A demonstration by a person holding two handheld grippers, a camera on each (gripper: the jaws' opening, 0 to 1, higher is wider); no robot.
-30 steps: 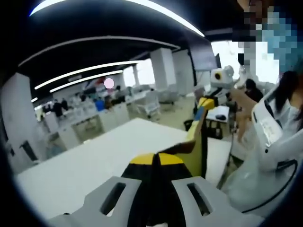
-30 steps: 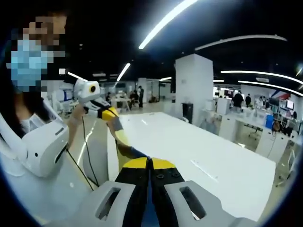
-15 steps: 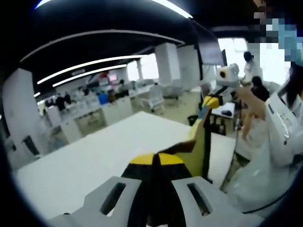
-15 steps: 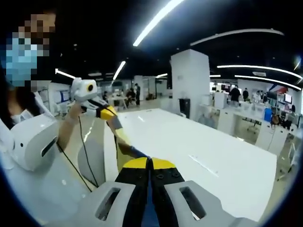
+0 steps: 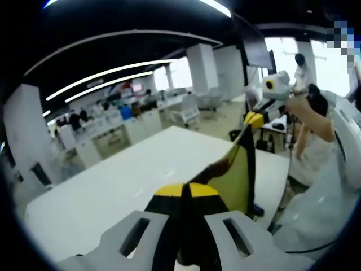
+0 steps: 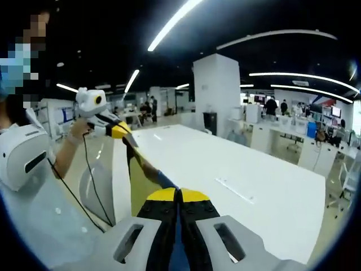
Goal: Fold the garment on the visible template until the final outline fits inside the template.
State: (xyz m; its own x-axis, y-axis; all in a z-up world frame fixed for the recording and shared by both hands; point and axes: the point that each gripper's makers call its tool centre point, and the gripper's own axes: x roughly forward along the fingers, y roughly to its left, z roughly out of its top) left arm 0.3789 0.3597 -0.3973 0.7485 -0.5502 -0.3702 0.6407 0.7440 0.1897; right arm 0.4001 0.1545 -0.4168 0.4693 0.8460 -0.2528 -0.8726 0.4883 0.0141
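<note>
The garment (image 5: 237, 169), yellow with dark edges, hangs stretched in the air between both grippers, above the near edge of the white table (image 5: 113, 192). My left gripper (image 5: 181, 193) is shut on one end of it. In the left gripper view my right gripper (image 5: 252, 119) is up at the right, shut on the other end. In the right gripper view my right gripper (image 6: 179, 196) is shut on the garment (image 6: 138, 175), which rises leftward to my left gripper (image 6: 123, 134). No template can be made out on the table (image 6: 237, 169).
A person in white clothing (image 6: 22, 158) holds both grippers, a hand (image 5: 302, 110) on the right one. Behind the long table lie an open office with desks (image 5: 124, 127), a white pillar (image 6: 217, 93) and people far off (image 6: 276, 107).
Both views have shifted. The grippers have drawn further apart and the garment between them is pulled out longer and tauter.
</note>
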